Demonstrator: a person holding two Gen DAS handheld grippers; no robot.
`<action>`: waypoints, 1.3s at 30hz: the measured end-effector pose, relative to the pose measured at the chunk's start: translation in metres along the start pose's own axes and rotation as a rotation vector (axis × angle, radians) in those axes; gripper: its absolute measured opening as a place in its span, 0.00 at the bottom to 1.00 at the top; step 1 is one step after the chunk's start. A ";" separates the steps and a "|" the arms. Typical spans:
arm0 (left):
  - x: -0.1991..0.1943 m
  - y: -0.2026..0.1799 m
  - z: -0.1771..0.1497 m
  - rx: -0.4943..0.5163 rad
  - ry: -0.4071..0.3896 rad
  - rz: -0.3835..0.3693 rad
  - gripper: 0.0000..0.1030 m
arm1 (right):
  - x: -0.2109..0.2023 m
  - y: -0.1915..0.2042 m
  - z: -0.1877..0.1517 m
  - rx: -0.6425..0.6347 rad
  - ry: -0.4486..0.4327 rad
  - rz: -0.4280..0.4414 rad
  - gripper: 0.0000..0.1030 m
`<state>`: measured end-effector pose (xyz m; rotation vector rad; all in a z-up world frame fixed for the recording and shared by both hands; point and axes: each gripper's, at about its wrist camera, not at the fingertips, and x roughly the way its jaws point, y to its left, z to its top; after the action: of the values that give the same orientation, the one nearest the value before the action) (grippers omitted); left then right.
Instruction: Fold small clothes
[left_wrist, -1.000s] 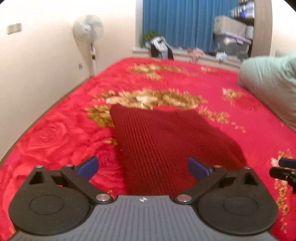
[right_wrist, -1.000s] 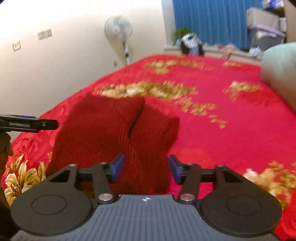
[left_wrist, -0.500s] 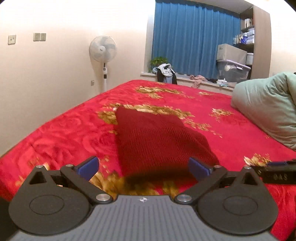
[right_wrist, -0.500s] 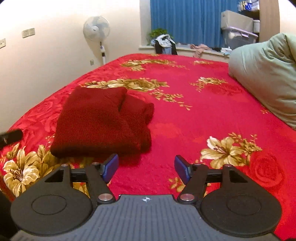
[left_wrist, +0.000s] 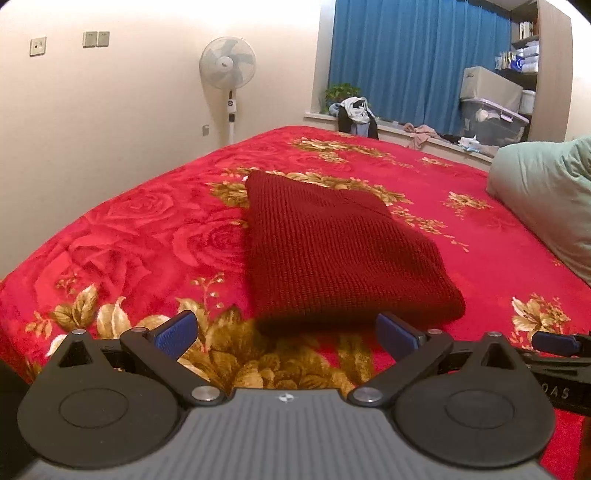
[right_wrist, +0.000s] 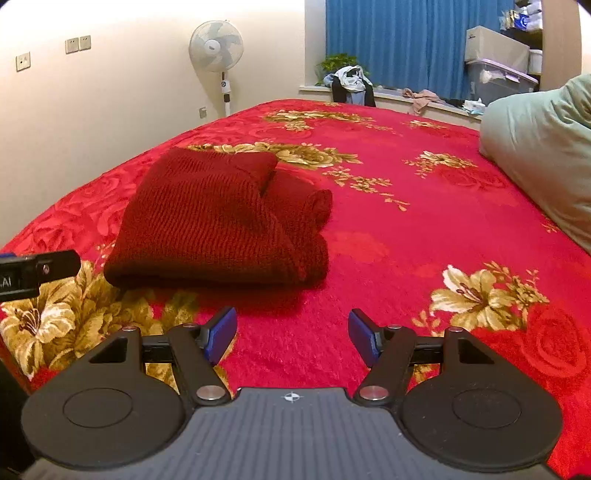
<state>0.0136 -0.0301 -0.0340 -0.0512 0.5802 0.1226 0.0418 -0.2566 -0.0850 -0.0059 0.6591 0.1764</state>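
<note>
A: Left wrist view, item one: knit (left_wrist: 340, 254). Dark red, ribbed, thick; folded into a flat, roughly rectangular packet with a rounded near fold. It lies on the blanket (left_wrist: 140, 236), just past the fingertips.

B: Right wrist view, same knit (right_wrist: 218, 225): two layers show, the top flap ending in a slanted edge, a rolled piece bulging at its right side.

A: Item two: blanket. Plush red pile, woven roses, gold leaves and lilies.

B: Item three: left gripper (left_wrist: 286, 334). Black arms, blue ridged pads; jaws spread wide, nothing between them, clear of the knit.

A: Item four: right gripper (right_wrist: 291, 334). Same build, jaws apart and bare over plain blanket, right of the knit.

B: Outlying: pale green pillow (right_wrist: 539, 147), smooth and puffy, at the right edge; white fan (right_wrist: 216, 46) by the wall; blue pleated curtain (right_wrist: 391, 44).
</note>
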 end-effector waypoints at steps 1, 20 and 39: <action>0.000 -0.001 0.000 0.002 0.000 -0.001 1.00 | 0.002 0.000 -0.001 -0.001 0.004 0.000 0.66; 0.004 -0.018 -0.004 0.055 -0.025 -0.042 1.00 | 0.007 0.003 -0.002 -0.022 0.006 0.003 0.66; 0.005 -0.018 -0.006 0.065 -0.028 -0.045 1.00 | 0.010 0.002 -0.003 -0.034 0.008 0.003 0.66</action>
<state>0.0167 -0.0479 -0.0420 0.0005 0.5545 0.0605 0.0471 -0.2536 -0.0931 -0.0386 0.6643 0.1906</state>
